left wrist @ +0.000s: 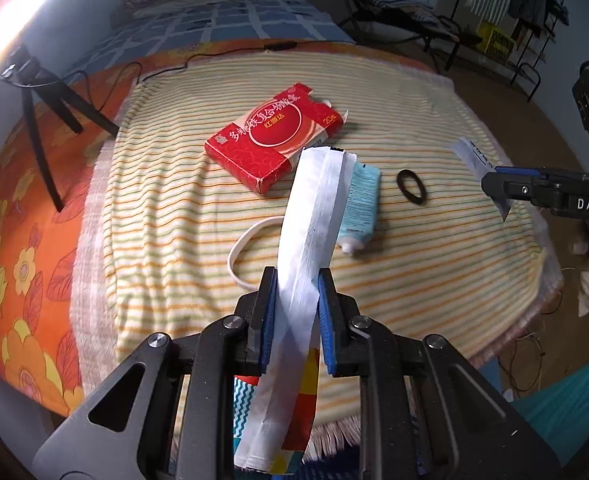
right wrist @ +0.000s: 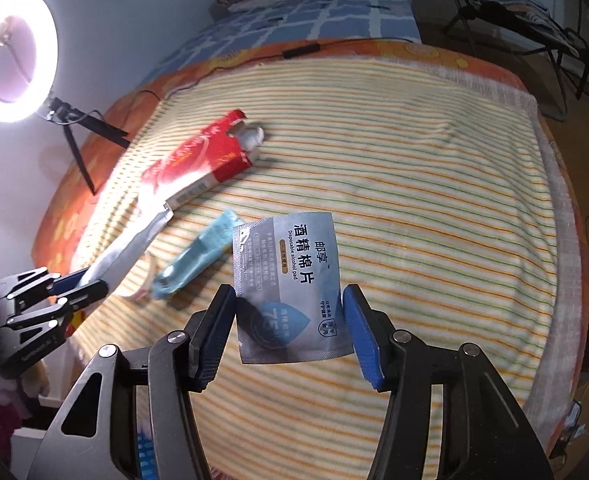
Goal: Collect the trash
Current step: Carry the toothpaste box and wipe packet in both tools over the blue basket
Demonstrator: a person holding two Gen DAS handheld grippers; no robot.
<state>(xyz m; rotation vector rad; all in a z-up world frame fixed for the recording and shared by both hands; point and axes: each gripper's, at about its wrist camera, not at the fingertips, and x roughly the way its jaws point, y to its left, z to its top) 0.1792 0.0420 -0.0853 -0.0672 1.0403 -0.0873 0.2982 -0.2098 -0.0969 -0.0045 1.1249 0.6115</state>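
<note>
My left gripper [left wrist: 296,280] is shut on a long white paper wrapper [left wrist: 310,216] and holds it up over the striped blanket [left wrist: 454,240]. My right gripper [right wrist: 288,304] is shut on a grey alcohol pad sachet [right wrist: 290,280], held flat between the jaws; it shows at the right of the left wrist view [left wrist: 472,158]. A red medicine box [left wrist: 274,136], torn open at its far end, lies on the blanket. A light blue tube [left wrist: 360,208] lies beside it, partly behind the wrapper. A black ring [left wrist: 411,186] and a white band [left wrist: 250,248] lie nearby.
A ring light [right wrist: 12,60] on a black tripod [left wrist: 42,120] stands at the left on the orange floral bedding [left wrist: 22,240]. A black cable [right wrist: 294,52] runs along the blanket's far edge. A folding chair [left wrist: 398,4] and a clothes rack [left wrist: 534,12] stand behind. A colourful bag [left wrist: 302,408] hangs below my left gripper.
</note>
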